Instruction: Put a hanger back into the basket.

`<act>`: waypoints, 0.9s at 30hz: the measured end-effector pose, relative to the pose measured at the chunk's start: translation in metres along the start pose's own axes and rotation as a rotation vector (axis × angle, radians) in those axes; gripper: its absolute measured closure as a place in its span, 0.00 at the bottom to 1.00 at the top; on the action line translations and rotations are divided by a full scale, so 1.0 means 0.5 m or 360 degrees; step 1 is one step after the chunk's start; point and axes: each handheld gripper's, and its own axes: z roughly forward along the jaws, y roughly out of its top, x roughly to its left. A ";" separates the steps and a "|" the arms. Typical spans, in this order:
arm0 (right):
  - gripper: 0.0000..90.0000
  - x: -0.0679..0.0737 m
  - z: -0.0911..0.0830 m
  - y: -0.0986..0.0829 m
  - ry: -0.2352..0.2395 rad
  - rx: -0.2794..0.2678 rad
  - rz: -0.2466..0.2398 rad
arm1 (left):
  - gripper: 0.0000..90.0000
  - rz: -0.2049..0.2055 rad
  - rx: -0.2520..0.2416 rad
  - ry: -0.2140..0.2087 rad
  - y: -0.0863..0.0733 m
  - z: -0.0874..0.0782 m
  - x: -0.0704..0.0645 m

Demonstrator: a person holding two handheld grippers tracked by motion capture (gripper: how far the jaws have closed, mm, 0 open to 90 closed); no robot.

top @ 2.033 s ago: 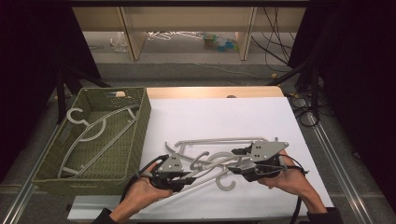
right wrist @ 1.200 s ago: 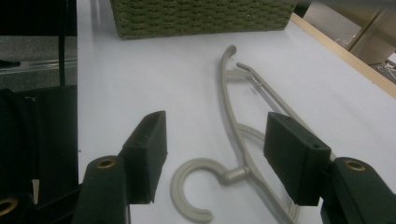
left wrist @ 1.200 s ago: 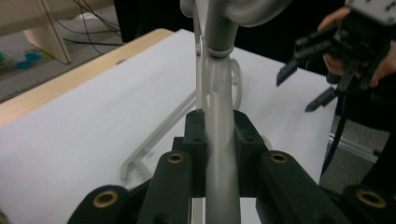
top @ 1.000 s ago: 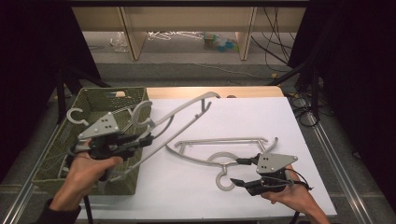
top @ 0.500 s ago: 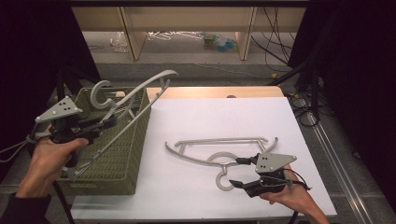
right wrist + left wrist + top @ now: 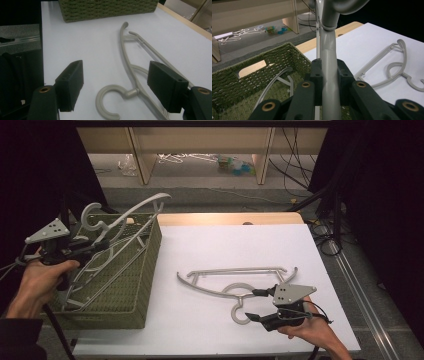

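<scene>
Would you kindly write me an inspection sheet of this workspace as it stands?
Surface: white table, wooden strip at its far edge.
Job's things: held hanger tilted over the green basket; another hanger inside the basket; flat hanger on the table.
Clutter: nothing seen on the table.
Grippers: left gripper shut on the held hanger; right gripper open, jaws astride the flat hanger's hook.
Cables: one trails from each gripper; more at far right on the floor.
Surroundings: wooden shelving, hangers and bottles on the floor beyond.
</scene>
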 end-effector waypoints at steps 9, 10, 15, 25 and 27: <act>0.34 0.000 -0.001 0.001 0.0004 -0.0003 0.0001 | 0.88 -0.0024 0.0042 0.0036 -0.033 -0.001 0.045; 0.34 0.000 -0.001 0.001 0.0003 -0.0005 0.0000 | 0.88 -0.0018 0.0053 0.0033 -0.036 -0.001 0.048; 0.34 -0.001 -0.002 0.002 0.0002 -0.0009 0.0002 | 0.88 -0.0018 0.0110 0.0042 -0.055 -0.003 0.068; 0.34 -0.001 0.000 0.002 0.0004 -0.0004 -0.0004 | 0.88 -0.0120 0.0197 0.0060 -0.095 -0.010 0.103; 0.34 -0.001 0.000 0.002 0.0005 -0.0003 -0.0005 | 0.88 -0.0117 0.0209 0.0061 -0.099 -0.010 0.106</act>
